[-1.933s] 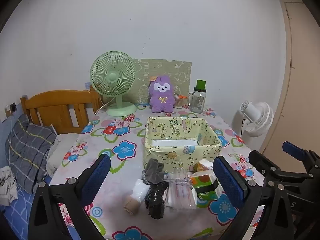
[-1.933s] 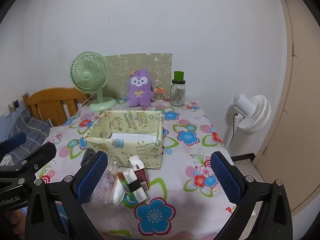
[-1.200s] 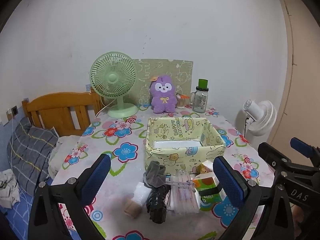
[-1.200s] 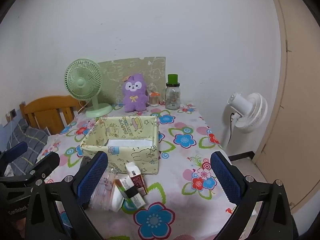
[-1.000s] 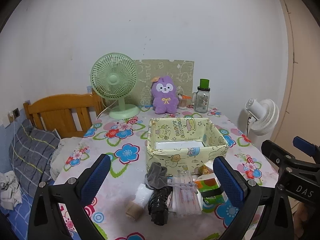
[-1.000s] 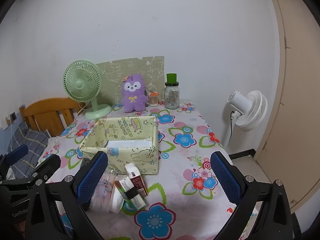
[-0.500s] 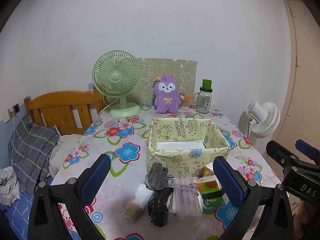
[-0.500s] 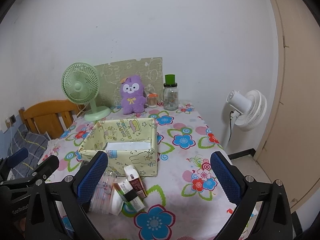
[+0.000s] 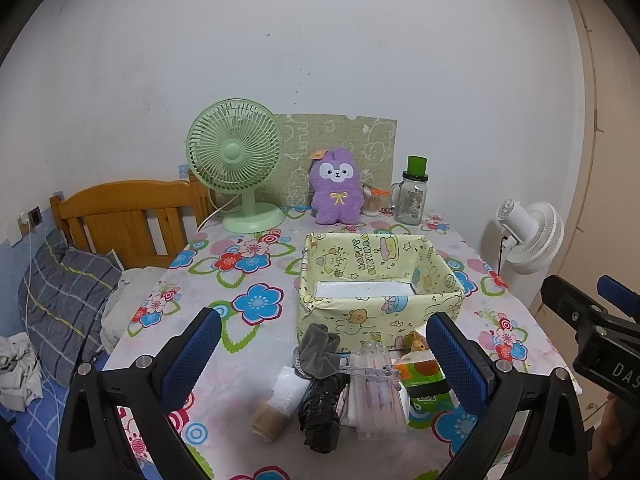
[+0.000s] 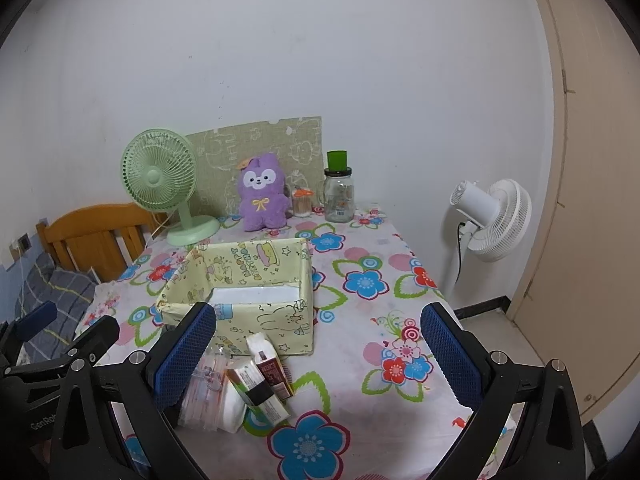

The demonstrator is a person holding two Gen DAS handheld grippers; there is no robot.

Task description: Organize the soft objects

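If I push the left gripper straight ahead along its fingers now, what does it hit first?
Probably the pile in front of the yellow box: the left gripper is centred on the grey scrunchie topping the black bundle. Depth is unclear; a higher line would meet the box's front wall.

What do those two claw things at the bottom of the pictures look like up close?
Each is a black plastic frame with silver screws, ending in two fingers tipped with blue, cross-hatched pads. The left gripper has a blue pad on each side, and so does the right gripper. White lettering shows on their black bodies, only partly readable. No cables or sleeves show.
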